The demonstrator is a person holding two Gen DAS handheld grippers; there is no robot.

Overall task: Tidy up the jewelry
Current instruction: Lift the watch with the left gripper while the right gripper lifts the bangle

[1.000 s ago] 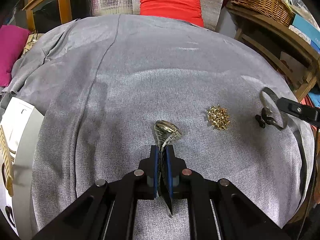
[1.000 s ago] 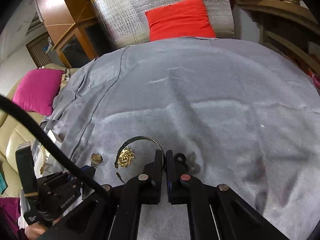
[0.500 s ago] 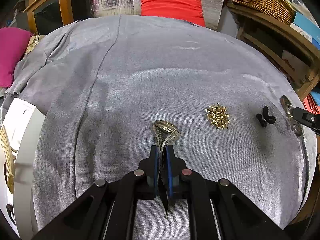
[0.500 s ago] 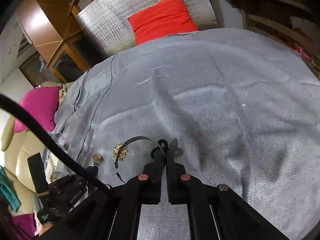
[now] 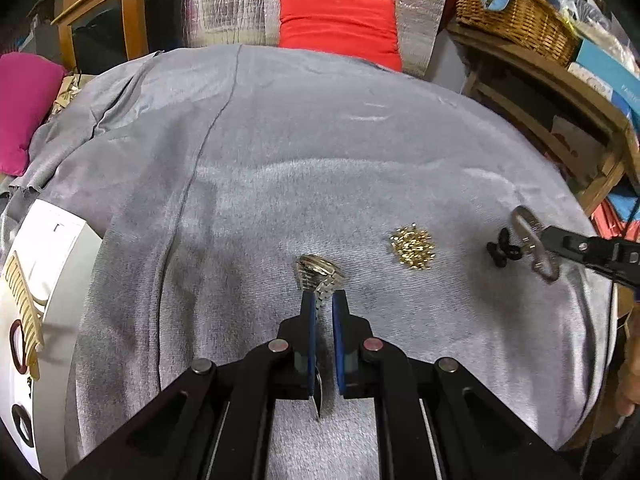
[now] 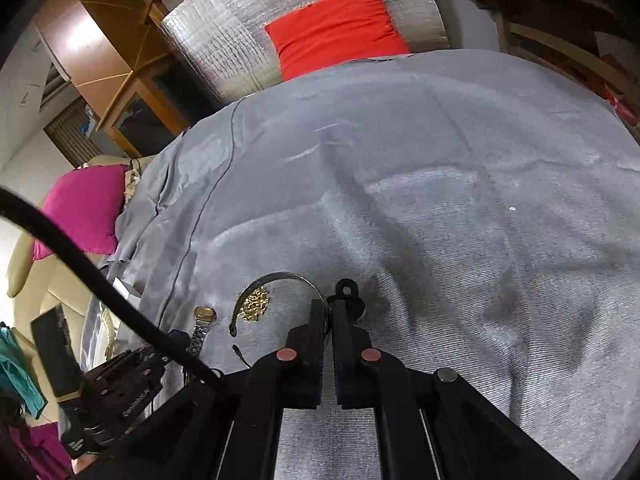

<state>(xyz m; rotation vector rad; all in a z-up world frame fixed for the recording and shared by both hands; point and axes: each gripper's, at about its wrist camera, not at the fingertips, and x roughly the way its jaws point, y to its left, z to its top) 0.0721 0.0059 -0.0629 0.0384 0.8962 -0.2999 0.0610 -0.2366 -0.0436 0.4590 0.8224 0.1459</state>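
My left gripper (image 5: 323,298) holds a gold-and-silver wristwatch (image 5: 318,273) by its band; its jaws stand slightly apart around the band, the watch face resting on the grey cloth (image 5: 320,160). My right gripper (image 6: 329,307) is shut on a thin dark bangle (image 6: 276,280), which it holds just above the cloth. In the left wrist view the bangle (image 5: 534,238) shows at the far right. A gold cluster brooch (image 5: 413,247) lies between the two grippers. A small black clip (image 5: 502,249) lies beside the bangle, and shows ahead of my right fingertips (image 6: 348,292).
A white organiser tray (image 5: 44,280) with a tan comb (image 5: 24,304) sits at the left edge of the cloth. A red cushion (image 5: 340,28) and a wicker basket (image 5: 516,16) are at the back. A wooden shelf (image 5: 560,92) stands right.
My left jaws have parted a little around the watch band. My right gripper has moved with the bangle, closer over the black clip. The brooch has not moved.
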